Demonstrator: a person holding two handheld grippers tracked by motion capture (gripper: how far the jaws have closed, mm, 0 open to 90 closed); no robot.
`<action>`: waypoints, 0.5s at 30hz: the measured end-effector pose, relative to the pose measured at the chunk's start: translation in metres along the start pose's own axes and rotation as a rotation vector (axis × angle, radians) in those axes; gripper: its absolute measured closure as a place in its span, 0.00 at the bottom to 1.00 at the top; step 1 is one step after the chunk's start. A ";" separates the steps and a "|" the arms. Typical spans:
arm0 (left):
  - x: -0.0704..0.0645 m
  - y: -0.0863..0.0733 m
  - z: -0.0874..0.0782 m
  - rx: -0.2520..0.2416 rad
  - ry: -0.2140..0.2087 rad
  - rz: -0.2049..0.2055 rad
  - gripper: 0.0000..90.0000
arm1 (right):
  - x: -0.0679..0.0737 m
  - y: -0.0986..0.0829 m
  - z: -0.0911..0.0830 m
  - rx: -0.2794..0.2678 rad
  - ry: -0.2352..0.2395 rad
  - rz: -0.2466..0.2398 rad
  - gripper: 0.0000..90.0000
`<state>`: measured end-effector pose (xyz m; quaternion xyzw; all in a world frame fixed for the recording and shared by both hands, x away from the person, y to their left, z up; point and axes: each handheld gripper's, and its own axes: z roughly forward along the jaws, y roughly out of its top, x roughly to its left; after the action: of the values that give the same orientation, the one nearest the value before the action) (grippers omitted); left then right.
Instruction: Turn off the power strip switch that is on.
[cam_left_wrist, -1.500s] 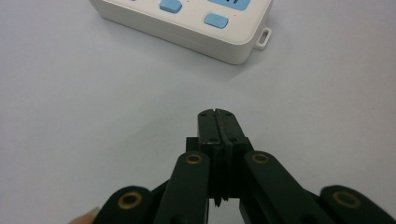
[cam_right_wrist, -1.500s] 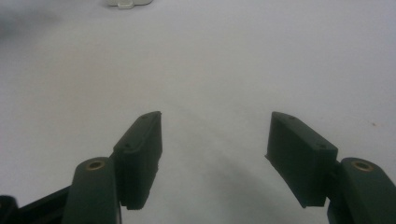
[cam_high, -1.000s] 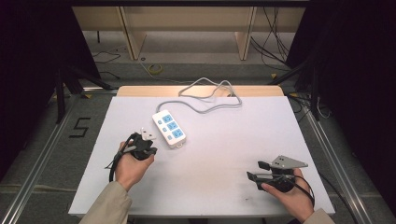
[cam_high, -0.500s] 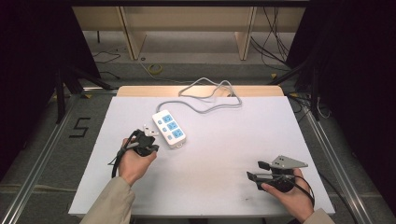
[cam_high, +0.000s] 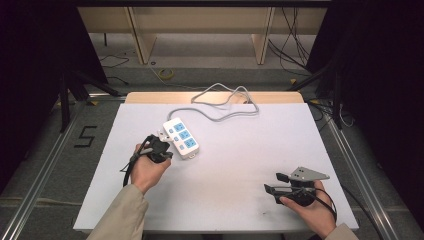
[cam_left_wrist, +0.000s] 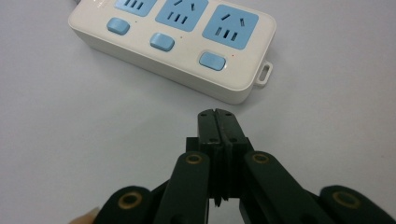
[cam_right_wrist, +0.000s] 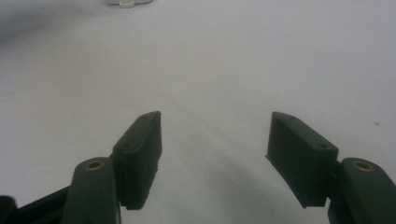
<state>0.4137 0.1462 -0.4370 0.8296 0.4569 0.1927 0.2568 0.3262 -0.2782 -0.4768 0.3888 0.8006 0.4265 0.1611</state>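
Observation:
A white power strip (cam_high: 181, 138) with three blue sockets and three blue switches lies left of centre on the white table (cam_high: 240, 165); its grey cable (cam_high: 225, 102) loops toward the far edge. My left gripper (cam_high: 162, 141) is shut with nothing in it, its tip just short of the strip's near long side. In the left gripper view the closed tip (cam_left_wrist: 217, 114) sits just below the switch (cam_left_wrist: 212, 60) nearest the strip's (cam_left_wrist: 187, 42) end. My right gripper (cam_high: 272, 184) rests open near the front right, over bare table (cam_right_wrist: 210, 70), jaws wide apart.
The table's wooden far edge (cam_high: 150, 96) borders a floor with loose cables. A small mounting tab (cam_left_wrist: 264, 74) sticks out of the strip's end. Metal rails (cam_high: 350, 165) run along both sides of the table.
My left gripper has moved forward and slightly right, closing in on the power strip's side. The right gripper has stayed where it was.

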 end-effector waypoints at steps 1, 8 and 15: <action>0.000 0.002 0.001 0.003 0.001 0.002 1.00 | 0.000 0.000 0.000 0.000 0.000 0.000 0.40; 0.001 0.007 0.003 0.014 0.009 0.022 1.00 | 0.000 0.000 0.000 0.001 0.001 -0.002 0.40; 0.002 0.011 0.006 0.024 0.009 0.028 1.00 | 0.001 0.000 0.000 0.002 0.002 -0.001 0.40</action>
<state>0.4251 0.1421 -0.4348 0.8381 0.4486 0.1944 0.2419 0.3259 -0.2776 -0.4771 0.3882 0.8014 0.4259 0.1601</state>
